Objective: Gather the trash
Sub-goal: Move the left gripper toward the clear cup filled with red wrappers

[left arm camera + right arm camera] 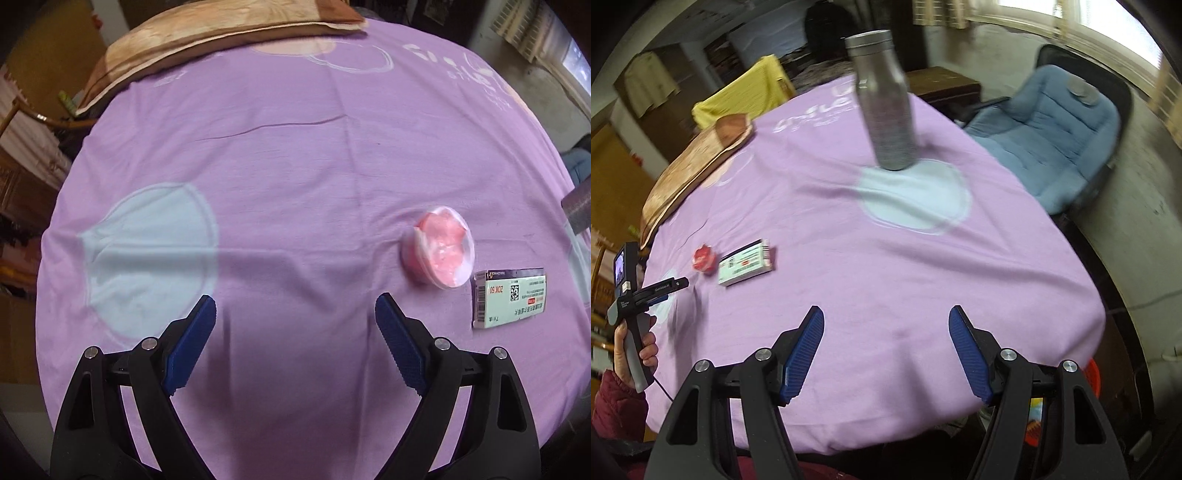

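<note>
The left hand-held gripper point(295, 314) hovers released above the purple counter point(295, 166). To its right lie the pink cup point(439, 247), probably light and crushable, best held across its rim, and the stiff medicine box point(509, 297). The right hand-held gripper point(886, 325) is also released.

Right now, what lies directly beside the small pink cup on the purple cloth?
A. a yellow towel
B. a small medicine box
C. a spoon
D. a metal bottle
B. In the left wrist view the small medicine box lies flat on the purple cloth just next to the pink cup, while the metal bottle stands far from both on a pale circle of the cloth.
</note>
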Action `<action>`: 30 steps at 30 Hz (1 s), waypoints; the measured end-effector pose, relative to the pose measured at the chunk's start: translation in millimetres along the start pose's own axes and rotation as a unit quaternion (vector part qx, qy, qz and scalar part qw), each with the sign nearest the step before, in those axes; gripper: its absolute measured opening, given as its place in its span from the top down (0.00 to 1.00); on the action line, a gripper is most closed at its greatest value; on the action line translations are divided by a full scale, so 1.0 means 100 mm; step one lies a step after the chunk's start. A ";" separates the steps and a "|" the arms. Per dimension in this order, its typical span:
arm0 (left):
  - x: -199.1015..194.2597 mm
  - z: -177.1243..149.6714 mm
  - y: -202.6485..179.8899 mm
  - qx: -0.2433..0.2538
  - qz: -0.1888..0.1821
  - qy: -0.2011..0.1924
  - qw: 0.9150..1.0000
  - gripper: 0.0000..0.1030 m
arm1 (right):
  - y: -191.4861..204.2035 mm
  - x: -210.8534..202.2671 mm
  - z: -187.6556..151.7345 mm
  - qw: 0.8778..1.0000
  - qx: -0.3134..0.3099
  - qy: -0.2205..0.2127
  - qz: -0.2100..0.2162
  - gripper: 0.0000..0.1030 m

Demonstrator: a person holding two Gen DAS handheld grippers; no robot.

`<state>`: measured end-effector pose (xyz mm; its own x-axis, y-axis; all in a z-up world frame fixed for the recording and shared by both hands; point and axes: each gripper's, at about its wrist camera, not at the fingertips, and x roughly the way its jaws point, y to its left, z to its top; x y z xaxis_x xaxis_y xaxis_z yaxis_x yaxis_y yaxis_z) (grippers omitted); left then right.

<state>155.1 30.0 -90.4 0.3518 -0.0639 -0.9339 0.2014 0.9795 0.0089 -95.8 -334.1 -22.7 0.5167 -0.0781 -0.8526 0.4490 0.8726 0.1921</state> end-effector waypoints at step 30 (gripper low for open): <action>0.08 0.05 0.03 -0.002 0.001 -0.008 1.000 0.16 | 0.11 0.14 0.07 1.000 -0.018 0.013 0.005 0.33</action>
<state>163.1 31.3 -95.6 0.3665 -0.0645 -0.9282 0.1977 0.9802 0.0100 -78.7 -329.0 -29.7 0.5019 -0.0566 -0.8631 0.4162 0.8905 0.1836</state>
